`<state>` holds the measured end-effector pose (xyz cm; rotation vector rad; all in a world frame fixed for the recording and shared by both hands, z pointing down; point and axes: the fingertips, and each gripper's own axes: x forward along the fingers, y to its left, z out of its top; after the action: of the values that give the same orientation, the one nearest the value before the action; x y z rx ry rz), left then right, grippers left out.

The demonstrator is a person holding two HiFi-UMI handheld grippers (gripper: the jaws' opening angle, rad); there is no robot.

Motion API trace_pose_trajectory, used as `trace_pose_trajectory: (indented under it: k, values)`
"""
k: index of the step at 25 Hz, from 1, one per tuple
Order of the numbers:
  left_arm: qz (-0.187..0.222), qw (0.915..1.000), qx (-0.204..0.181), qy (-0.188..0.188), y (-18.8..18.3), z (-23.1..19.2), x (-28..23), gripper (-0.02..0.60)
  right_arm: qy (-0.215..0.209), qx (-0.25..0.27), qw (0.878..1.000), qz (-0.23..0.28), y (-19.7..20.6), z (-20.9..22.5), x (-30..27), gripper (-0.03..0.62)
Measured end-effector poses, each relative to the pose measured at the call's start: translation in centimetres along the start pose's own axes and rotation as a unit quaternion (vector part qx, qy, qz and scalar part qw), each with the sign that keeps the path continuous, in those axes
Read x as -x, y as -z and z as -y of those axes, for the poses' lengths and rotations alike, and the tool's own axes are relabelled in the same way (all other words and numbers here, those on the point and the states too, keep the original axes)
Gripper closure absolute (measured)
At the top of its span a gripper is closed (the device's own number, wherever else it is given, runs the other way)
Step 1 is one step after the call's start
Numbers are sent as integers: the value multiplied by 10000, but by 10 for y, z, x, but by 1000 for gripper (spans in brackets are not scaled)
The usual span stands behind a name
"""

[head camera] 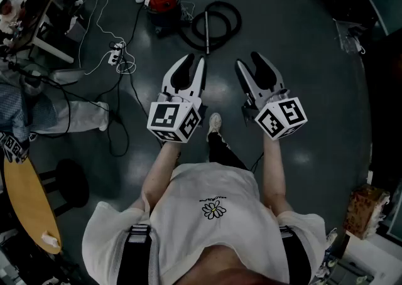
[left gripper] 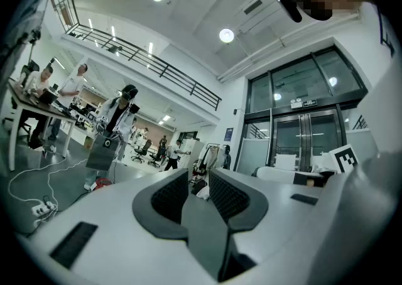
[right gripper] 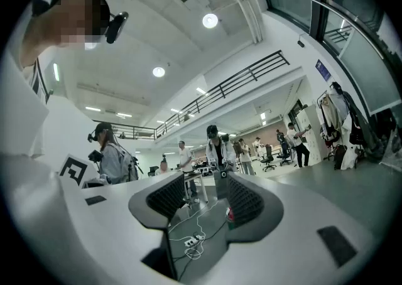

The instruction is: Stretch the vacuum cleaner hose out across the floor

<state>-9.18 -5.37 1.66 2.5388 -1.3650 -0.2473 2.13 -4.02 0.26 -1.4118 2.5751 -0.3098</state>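
Vacuum hose (head camera: pixel 236 23): black, coiled in a loop, laid on the dark floor just beside the red vacuum cleaner (head camera: pixel 162 2). It is recorded in the head view only, well apart from both grippers. Left gripper (head camera: pixel 195 59): jaws brought together, nothing held. Right gripper (head camera: pixel 248 59): jaws partly spread, nothing held. In the right gripper view a white power strip (right gripper: pixel 190 240) on the floor is framed between them.

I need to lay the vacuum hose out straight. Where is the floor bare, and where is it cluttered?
Bare floor lies right of the coiled hose, toward the right edge, and between the hose and the right gripper. Crowded on the left: power strip and cables.
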Motion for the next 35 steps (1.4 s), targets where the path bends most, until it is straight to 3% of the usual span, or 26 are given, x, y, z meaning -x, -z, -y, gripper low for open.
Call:
trace_pose_trajectory:
  k: [7, 11, 17, 26, 31, 35]
  values:
    - [7, 9997, -16, -241, -8, -29, -121, 497, -111, 246, 9991, -328, -17, 112, -71, 393]
    - [-38, 9991, -14, -420, -14, -54, -169, 497, -173, 224, 9988, -410, -22, 153, -113, 393]
    - [-241, 9986, 102, -461, 9, -103, -247, 497, -97, 335, 9978, -558, -6, 213, -181, 393]
    - [-270, 9981, 305, -463, 2, -193, -433, 495, 15, 845, 9908, -1061, -20, 347, -329, 393]
    - [-395, 9982, 81, -446, 2, -235, -526, 377, 55, 1261, 9845, -1214, -26, 409, -405, 391]
    - [-713, 9958, 65, -565, 22, -254, -573, 373, -28, 1784, 9711, -1586, -14, 453, -444, 381]
